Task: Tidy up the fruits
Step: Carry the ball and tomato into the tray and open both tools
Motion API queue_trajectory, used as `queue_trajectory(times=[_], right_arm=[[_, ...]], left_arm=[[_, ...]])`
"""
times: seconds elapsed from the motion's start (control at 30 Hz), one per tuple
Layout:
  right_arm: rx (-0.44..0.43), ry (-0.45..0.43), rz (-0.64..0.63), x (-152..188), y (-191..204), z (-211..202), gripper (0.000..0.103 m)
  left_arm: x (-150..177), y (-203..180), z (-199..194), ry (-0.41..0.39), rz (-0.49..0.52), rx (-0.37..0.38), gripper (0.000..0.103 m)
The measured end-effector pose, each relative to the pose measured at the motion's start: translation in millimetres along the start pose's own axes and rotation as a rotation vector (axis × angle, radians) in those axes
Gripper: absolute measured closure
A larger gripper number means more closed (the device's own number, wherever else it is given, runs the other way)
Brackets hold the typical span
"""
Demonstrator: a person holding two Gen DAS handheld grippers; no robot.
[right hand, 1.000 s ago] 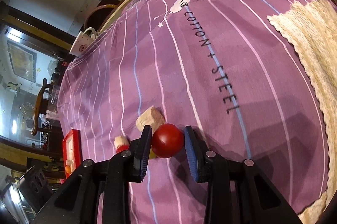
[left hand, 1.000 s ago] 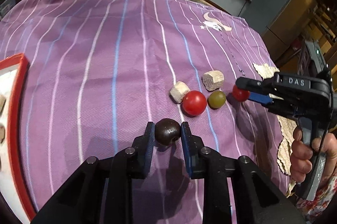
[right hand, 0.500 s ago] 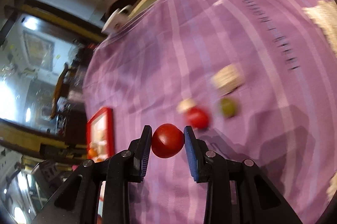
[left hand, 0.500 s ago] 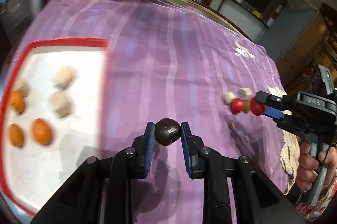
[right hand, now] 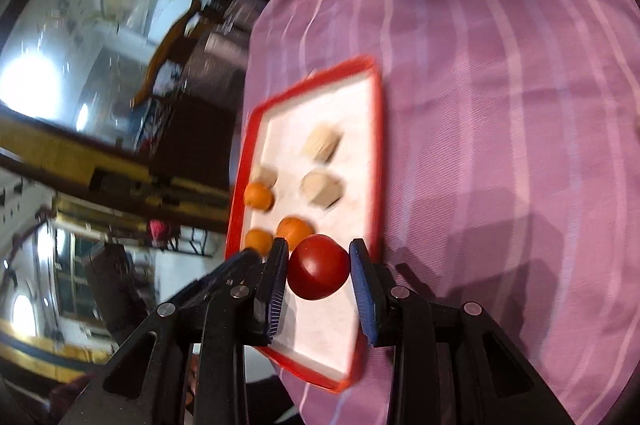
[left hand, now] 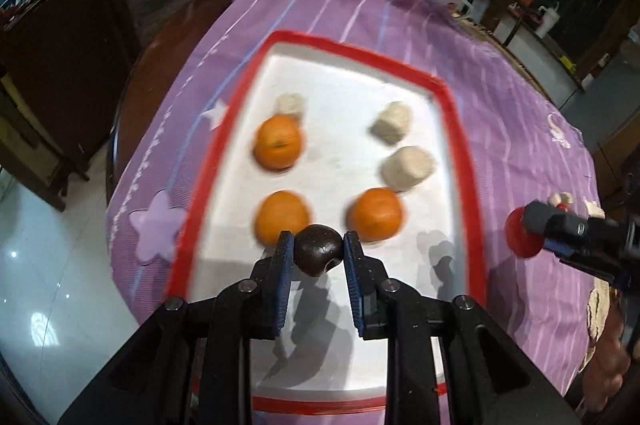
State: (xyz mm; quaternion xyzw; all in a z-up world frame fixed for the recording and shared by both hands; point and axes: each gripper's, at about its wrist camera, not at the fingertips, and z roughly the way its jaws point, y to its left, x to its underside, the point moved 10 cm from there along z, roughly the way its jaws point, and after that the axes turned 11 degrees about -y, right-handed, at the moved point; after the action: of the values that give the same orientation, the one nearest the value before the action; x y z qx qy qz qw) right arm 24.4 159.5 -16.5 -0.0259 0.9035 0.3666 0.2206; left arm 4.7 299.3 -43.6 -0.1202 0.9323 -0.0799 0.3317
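The left gripper (left hand: 319, 252) is clenched on a dark brown round fruit (left hand: 318, 250), its blue pads pressing both sides; it hangs over the near part of a white tray with a red rim (left hand: 452, 129), which lies on a purple striped tablecloth (left hand: 512, 113); on the tray sit three oranges (left hand: 279, 142) and three pale beige chunks (left hand: 408, 168); two of the oranges lie just beyond the gripper's tips, one to each side. The right gripper (right hand: 319, 267) is grasping a red tomato (right hand: 319, 267) between its pads; it is above the tray's near right edge (right hand: 376, 145) in its own view; from the left wrist view the same tomato (left hand: 520, 235) shows at the right, over the cloth beside the tray. A few small fruits and pale chunks (left hand: 562, 200) remain far off on the cloth, too blurred to tell apart.
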Motion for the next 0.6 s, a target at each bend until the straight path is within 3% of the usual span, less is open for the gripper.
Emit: queue_trajectory(times=[0.33, 0.6], right_arm=[[0.121, 0.047, -0.166, 42.3, 10.8, 50.1, 0.069], [0.146, 0.043, -0.188, 49.0, 1.4, 48.7, 0.066]], left_arm=[[1.8, -15.4, 6.2, -0.002, 0.137, 0.037, 0.078], [-5.0, -11.3, 5.0, 0.0, 0.077, 0.08, 0.075]])
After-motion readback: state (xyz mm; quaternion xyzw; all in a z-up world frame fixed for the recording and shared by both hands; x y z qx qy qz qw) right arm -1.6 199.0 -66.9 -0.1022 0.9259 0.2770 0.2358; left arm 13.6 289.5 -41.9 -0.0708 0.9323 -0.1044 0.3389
